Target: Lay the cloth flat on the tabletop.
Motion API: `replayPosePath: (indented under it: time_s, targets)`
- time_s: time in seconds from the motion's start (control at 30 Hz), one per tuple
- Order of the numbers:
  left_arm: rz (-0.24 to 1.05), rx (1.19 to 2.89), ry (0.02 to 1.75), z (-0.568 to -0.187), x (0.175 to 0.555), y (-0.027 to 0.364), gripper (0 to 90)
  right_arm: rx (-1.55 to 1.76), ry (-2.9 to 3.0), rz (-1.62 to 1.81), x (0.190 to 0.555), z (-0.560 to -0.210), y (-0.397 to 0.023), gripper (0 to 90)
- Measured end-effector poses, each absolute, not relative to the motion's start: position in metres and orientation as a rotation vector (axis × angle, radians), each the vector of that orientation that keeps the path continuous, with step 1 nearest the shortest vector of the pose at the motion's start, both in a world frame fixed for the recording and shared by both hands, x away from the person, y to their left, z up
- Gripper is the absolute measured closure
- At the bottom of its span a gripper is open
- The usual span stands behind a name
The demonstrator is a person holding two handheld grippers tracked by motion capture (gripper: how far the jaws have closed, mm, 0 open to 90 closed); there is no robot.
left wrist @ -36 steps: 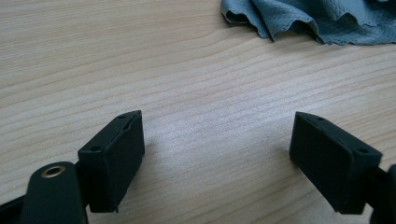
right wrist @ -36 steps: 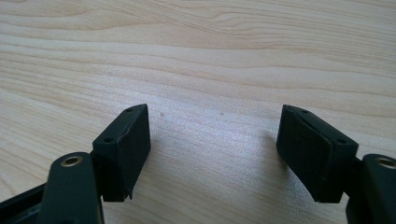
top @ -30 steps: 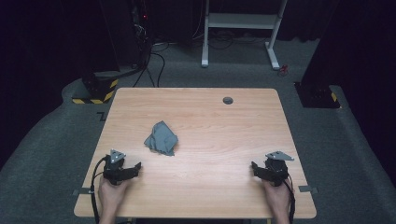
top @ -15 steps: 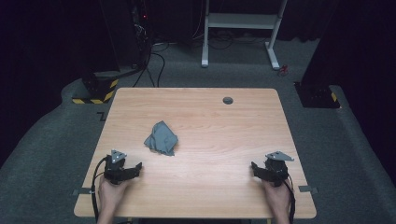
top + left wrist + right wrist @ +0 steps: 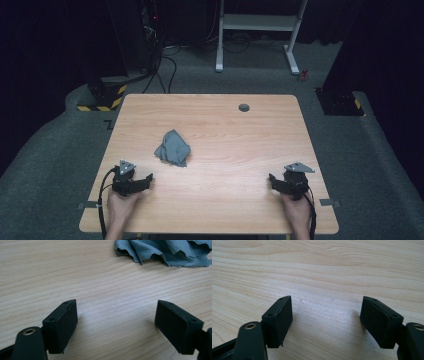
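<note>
A crumpled grey-blue cloth point(image 5: 173, 148) lies on the wooden table point(image 5: 225, 130), left of centre. In the left gripper view the cloth point(image 5: 165, 251) fills the top right corner, well beyond the jaws. My left gripper point(image 5: 145, 180) rests low at the table's front left, held by a hand, its jaws wide apart over bare wood point(image 5: 116, 322). My right gripper point(image 5: 274, 181) sits at the front right, also open with nothing between its jaws point(image 5: 327, 320). Both point inward toward the table's middle.
A small dark round hole point(image 5: 244, 107) is set in the table near its far edge. Beyond the table stand a white desk frame point(image 5: 257, 30), cables on grey carpet, and a yellow-black striped base point(image 5: 102, 100) at far left.
</note>
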State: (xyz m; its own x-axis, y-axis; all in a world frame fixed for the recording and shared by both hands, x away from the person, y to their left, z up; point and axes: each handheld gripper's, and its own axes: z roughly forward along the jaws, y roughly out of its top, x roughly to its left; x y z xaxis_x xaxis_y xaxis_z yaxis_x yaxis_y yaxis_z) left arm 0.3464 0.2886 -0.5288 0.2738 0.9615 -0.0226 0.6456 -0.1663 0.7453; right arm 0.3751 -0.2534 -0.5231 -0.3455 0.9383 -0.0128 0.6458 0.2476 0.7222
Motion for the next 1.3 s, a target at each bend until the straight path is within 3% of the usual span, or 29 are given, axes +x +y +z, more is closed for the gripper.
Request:
replayPosePath:
  time_s: [0.97,1.3]
  targets:
    - [0.529,1.898,1.331,-0.518,0.367,0.251,21.0,1.436,2.082,0.878,0.375,-0.523,-0.253,26.0]
    - [0.533,1.875,1.312,-0.507,0.387,0.231,28.6,1.437,2.083,0.876,0.375,-0.523,-0.253,26.0]
